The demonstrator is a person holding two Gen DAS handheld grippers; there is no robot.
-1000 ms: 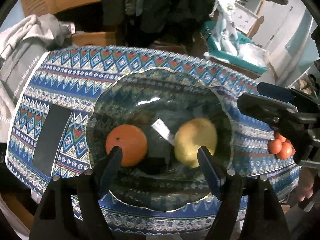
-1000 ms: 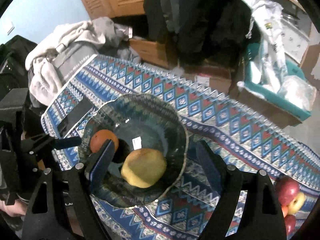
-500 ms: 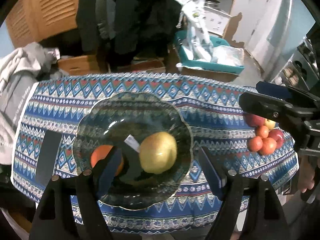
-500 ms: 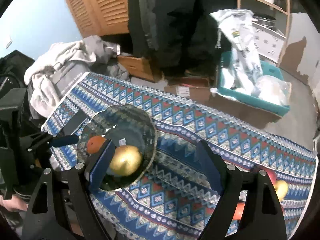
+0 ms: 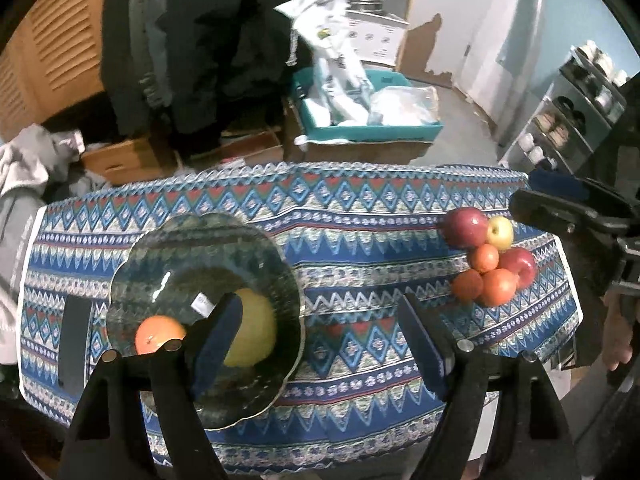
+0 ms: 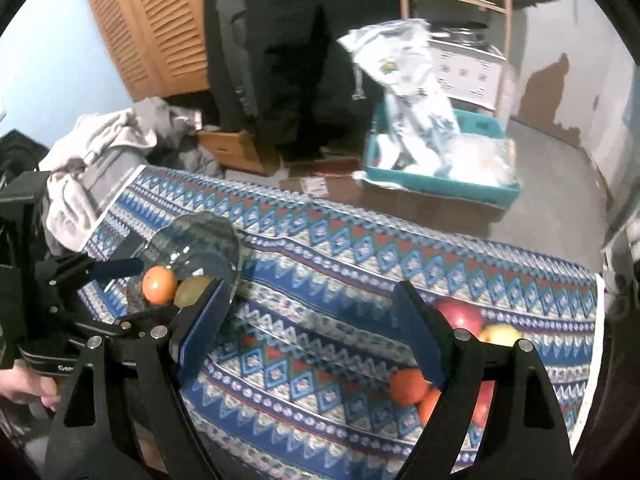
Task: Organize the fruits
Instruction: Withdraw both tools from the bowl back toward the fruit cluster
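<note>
A clear glass bowl point(image 5: 200, 240) sits on the patterned tablecloth at the left and holds an orange point(image 5: 158, 334) and a yellow fruit point(image 5: 256, 328). At the table's right end lies a pile of loose fruit: a red apple point(image 5: 464, 226), a yellow apple point(image 5: 499, 232), a second red apple point(image 5: 520, 266) and three small oranges point(image 5: 498, 286). My left gripper point(image 5: 318, 308) hangs open and empty above the cloth between bowl and pile. My right gripper point(image 6: 312, 292) is also open and empty, with the bowl point(image 6: 208, 232) to its left and the pile's red apple point(image 6: 460, 316) behind its right finger.
A dark phone point(image 5: 74, 340) lies flat left of the bowl. Behind the table stand a person in dark clothes point(image 5: 180, 40), a teal box with bags point(image 5: 368, 128) and a heap of grey clothes point(image 5: 24, 168). The table's edge runs close behind the pile.
Both grippers have risen and drawn back to the right, away from the bowl. The bowl has slid left in both views and the fruit pile has come into fuller view.
</note>
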